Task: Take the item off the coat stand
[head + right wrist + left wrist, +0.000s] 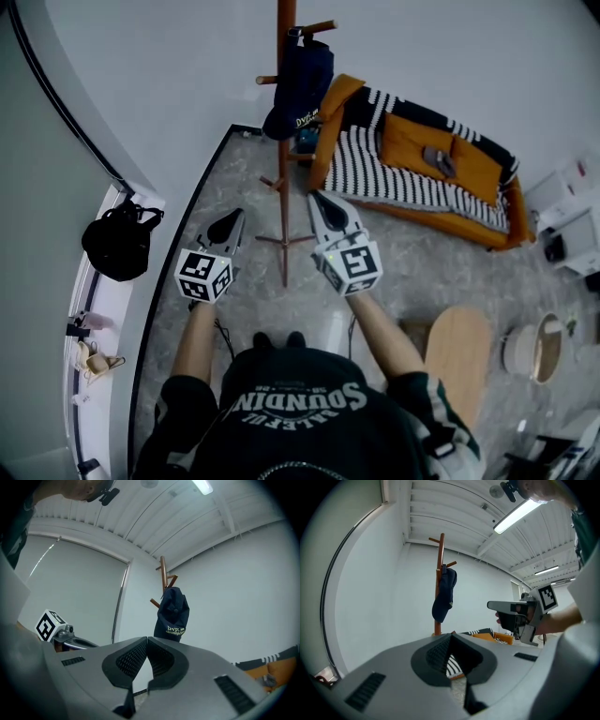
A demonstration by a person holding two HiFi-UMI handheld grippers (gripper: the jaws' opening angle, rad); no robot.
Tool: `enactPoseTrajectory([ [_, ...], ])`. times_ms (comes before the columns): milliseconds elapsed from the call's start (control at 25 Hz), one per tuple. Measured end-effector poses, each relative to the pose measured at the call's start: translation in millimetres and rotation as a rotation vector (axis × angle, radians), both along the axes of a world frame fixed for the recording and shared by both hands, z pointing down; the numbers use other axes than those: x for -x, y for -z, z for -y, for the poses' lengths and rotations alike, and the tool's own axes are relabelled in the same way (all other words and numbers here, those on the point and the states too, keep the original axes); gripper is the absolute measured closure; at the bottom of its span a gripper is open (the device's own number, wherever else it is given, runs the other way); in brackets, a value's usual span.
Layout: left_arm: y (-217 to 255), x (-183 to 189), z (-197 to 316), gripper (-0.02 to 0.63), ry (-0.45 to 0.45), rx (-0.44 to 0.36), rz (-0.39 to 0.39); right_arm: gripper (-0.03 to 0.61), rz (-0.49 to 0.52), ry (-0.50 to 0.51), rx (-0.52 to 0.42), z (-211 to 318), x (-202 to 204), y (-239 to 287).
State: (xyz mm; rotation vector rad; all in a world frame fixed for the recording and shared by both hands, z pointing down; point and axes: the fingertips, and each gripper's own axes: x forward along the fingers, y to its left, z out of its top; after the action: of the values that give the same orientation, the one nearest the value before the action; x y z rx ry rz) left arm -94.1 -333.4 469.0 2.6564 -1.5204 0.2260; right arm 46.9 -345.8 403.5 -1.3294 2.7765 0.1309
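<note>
The left gripper (pixel 235 218) and right gripper (pixel 317 200), jaws together and empty, flank the stand (pixel 284 178) with clear gaps. The cap (pixel 302 84) hangs beyond them, just beside the sofa (pixel 412 173) edge.

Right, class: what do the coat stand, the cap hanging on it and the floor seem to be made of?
Coat stand: probably wood, going by its smooth reddish-brown pole and pegs with a low sheen.
Cap: dark navy cloth, matt; it sags softly and carries stitched-looking lettering.
Floor: grey, veined like marble, slightly glossy. It could be stone, tile or vinyl; the look does not settle which.
</note>
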Motion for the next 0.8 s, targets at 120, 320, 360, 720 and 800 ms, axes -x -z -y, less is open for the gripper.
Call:
enactPoseTrajectory([
  [120, 3.4, 6.9, 9.4, 0.614, -0.009, -0.006, 0.000, 0.577, -0.007, -0.019, 0.020, 11.2, 4.9, 1.0],
  [320, 1.5, 20.1, 16.9, 0.614, -0.018, -0.006, 0.001, 0.501, -0.010, -0.064, 0.062, 23.7, 13.8, -5.6],
  [360, 0.8, 21.4, 17.7, 0.614, -0.019, -0.004, 0.000, 0.461, -0.004, -0.074, 0.062, 27.4, 14.6, -6.5],
  [720, -3.9, 36.5, 10.4, 0.614, -0.011, 0.006, -0.006, 0.390, -0.033, -0.108, 0.102, 38.1, 26.1, -11.7],
  [800, -5.1, 41.7, 7.2, 0.614, -0.005, 0.007, -0.006, 0.390, -0.037, -0.111, 0.108, 41.9, 28.8, -10.4],
])
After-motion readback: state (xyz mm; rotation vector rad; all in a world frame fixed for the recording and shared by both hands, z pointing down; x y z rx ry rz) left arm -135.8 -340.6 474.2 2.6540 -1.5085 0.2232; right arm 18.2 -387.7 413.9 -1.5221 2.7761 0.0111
